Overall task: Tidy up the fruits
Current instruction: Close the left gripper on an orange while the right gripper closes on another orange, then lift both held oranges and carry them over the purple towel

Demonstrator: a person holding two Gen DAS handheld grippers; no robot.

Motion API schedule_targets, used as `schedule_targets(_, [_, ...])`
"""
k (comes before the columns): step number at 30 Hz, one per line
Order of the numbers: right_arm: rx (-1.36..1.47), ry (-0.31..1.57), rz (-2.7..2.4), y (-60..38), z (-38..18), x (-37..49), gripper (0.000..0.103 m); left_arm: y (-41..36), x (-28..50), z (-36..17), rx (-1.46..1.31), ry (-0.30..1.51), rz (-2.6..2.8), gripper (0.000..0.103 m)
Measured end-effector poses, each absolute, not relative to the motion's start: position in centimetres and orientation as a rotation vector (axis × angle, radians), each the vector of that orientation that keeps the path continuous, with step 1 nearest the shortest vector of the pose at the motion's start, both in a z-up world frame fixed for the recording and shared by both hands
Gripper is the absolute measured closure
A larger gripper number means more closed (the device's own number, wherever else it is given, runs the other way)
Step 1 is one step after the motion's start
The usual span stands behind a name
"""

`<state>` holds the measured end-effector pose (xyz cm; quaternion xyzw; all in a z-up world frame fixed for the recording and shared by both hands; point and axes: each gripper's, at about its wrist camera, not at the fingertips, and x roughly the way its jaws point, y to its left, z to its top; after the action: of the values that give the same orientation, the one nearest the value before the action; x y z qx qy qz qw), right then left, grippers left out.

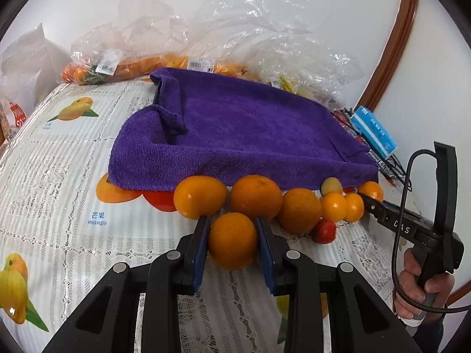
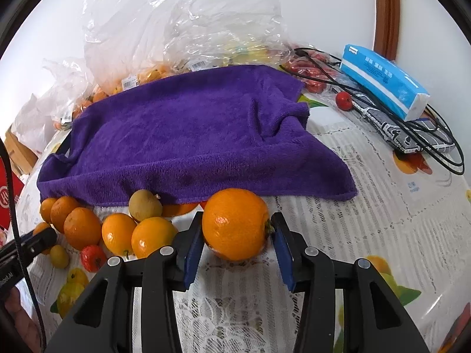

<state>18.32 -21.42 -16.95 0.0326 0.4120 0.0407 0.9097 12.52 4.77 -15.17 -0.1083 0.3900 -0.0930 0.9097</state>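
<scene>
White walls stood behind your worktop, which wore a fruit-print lace cloth with a purple towel spread on it. At the towel's near edge ran a row of fruit. Your left claw was clamped on an orange just in front of that row. Your right claw had its pads against a second orange at the same edge, toward the towel's right corner.

White wall, curved wooden trim — fruit-print tablecloth.
</scene>
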Motion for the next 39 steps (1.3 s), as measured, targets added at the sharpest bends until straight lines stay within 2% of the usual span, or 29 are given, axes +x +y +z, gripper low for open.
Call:
schedule_targets(14, [0.175, 0.799, 0.106, -24.2, -15.6, 15.1, 0.063, 6.6, 10.4, -14.1, -0.299, 0.778, -0.159, 0.073])
schedule_targets(27, [0.103, 0.636, 0.161, -22.3, -7.2, 14.1, 0.063, 6.1, 10.5, -7.3, -0.275, 0.615, -0.143, 0.073])
schedule_targets(39, [0.062, 0.567, 0.248, -18.5, -4.3, 17.8, 0.063, 5.9, 15.0, -6.4, -0.287, 0.566, -0.088, 0.073])
